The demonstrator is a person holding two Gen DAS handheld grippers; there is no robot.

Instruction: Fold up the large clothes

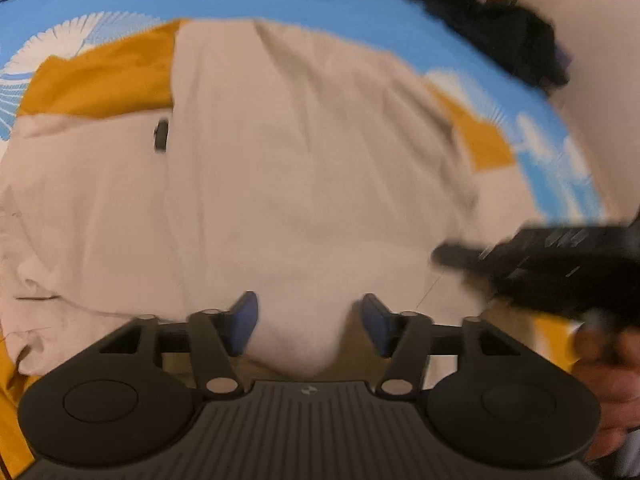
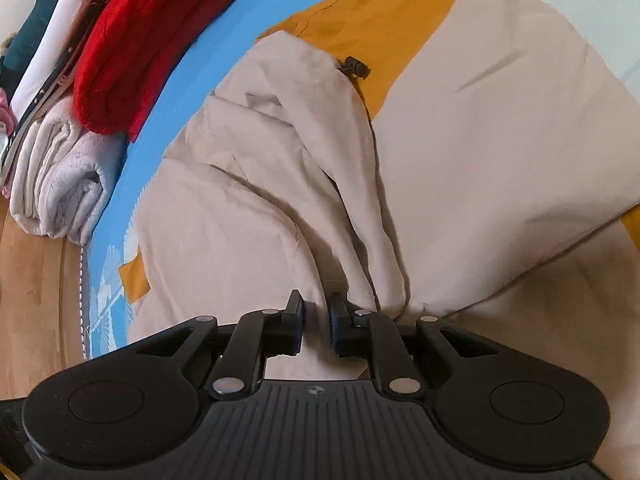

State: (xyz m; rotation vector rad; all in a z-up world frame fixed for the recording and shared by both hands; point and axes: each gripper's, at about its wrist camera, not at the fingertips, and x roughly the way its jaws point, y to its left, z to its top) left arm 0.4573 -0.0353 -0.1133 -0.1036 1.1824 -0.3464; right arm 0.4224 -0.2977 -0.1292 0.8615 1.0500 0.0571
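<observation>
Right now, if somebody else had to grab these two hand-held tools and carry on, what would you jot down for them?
Left gripper: fingers open over the cream fabric, gripping nothing.
Right gripper: fingers nearly closed on a bunched fold of the cream and mustard jacket.
Jacket: spread on the blue bedspread, partly folded, one side still rumpled near the black cord toggle.
Done: red knit and white towel look folded, stacked at the bed's edge.
Left: lay the held fold flat, then finish folding the jacket.
</observation>
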